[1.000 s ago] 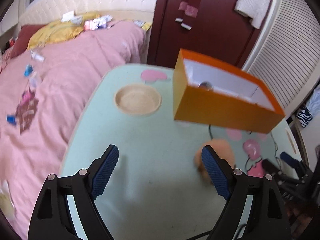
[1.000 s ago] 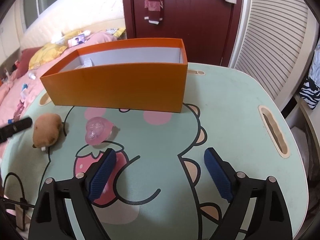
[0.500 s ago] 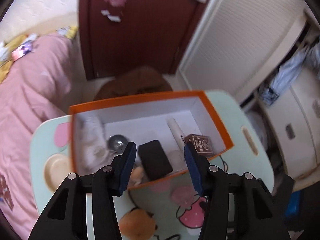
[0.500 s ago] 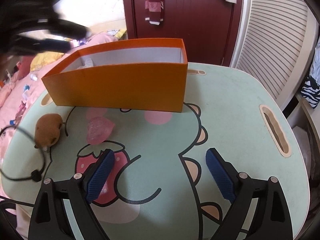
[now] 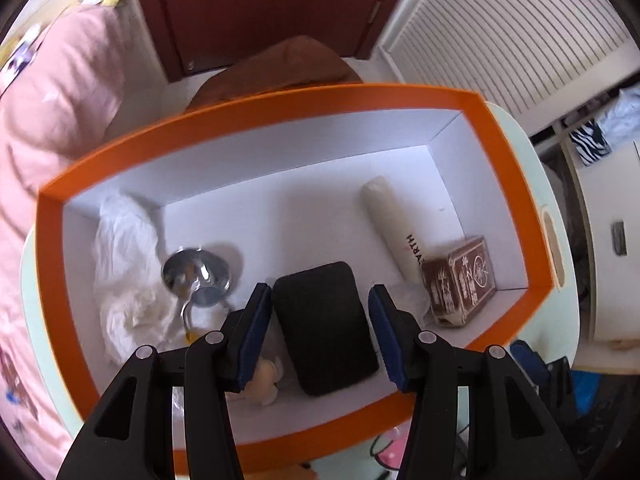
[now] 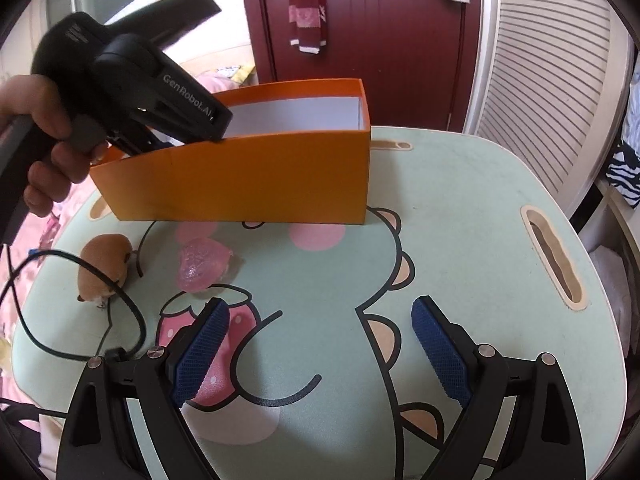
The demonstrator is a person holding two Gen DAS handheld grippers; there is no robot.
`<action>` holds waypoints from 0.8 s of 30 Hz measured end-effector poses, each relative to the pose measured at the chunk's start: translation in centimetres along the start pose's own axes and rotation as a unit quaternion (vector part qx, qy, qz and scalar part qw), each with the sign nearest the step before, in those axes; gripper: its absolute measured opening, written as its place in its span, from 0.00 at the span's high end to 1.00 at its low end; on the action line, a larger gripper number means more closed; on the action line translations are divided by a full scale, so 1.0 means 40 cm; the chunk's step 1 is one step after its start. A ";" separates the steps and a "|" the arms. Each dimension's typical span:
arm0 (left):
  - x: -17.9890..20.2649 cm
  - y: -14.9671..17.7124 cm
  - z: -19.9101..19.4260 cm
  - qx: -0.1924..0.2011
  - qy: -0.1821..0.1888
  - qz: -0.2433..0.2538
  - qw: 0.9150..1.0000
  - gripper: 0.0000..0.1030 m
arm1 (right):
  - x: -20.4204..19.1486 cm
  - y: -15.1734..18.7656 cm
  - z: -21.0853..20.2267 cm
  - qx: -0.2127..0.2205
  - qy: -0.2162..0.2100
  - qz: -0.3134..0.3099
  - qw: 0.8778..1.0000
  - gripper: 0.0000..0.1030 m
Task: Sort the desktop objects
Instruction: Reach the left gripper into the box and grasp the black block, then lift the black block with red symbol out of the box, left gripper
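Note:
An orange box [image 5: 516, 184] with a white inside stands on the table [image 6: 460, 216]; it also shows in the right wrist view [image 6: 248, 184]. My left gripper [image 5: 320, 332] is open and reaches into it, its fingers on either side of a black pad [image 5: 324, 328]. The box also holds a steel cup [image 5: 196, 274], crumpled white paper [image 5: 124, 248], a cream tube [image 5: 390, 220], a brown card box [image 5: 460, 280] and a small pale toy [image 5: 264, 376]. My right gripper [image 6: 320, 352] is open and empty above the table. A brown hamster toy [image 6: 104, 272] and a pink jelly toy [image 6: 202, 264] lie in front of the box.
A black cable [image 6: 80, 300] loops over the table's left side by the hamster. The table has a slot handle [image 6: 554, 256] at the right. A pink bed [image 5: 44, 128] lies to the left, a dark red door [image 6: 380, 32] behind.
My left gripper has risen from the table surface, swung over the orange box and come down inside it around the black pad. My right gripper has stayed still.

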State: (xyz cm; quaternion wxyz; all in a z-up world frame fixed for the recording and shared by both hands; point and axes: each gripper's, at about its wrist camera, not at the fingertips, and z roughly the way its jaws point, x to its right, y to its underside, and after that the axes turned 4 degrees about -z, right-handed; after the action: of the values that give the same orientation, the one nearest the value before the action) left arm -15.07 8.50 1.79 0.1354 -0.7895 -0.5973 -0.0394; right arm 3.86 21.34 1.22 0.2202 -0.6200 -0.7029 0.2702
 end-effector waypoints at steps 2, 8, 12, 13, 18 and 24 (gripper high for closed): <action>0.000 0.005 0.000 0.001 0.012 0.000 1.000 0.55 | 0.001 -0.003 0.001 0.000 -0.001 0.001 1.000 0.10; -0.020 0.048 -0.130 0.083 0.053 -0.006 0.995 0.60 | 0.000 -0.005 0.004 0.001 0.001 0.000 1.000 0.10; -0.033 0.078 -0.218 0.138 0.081 -0.010 0.987 0.60 | -0.002 -0.005 0.006 0.000 0.003 -0.002 1.000 0.10; -0.036 0.085 -0.240 0.152 0.088 -0.011 0.984 0.60 | -0.003 -0.004 0.007 0.000 0.004 -0.003 1.000 0.10; -0.086 0.174 -0.323 0.197 0.113 -0.030 0.973 0.60 | -0.004 -0.003 0.009 -0.002 0.005 -0.003 1.000 0.10; -0.119 0.284 -0.351 0.212 0.117 -0.046 0.969 0.60 | -0.012 -0.007 0.013 -0.008 0.014 -0.009 1.000 0.10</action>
State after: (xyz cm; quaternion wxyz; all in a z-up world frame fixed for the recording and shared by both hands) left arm -4.18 -2.43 12.33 0.3668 -0.7041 -0.6080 -0.0105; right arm 3.40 20.78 1.02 0.2276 -0.6190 -0.7075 0.2540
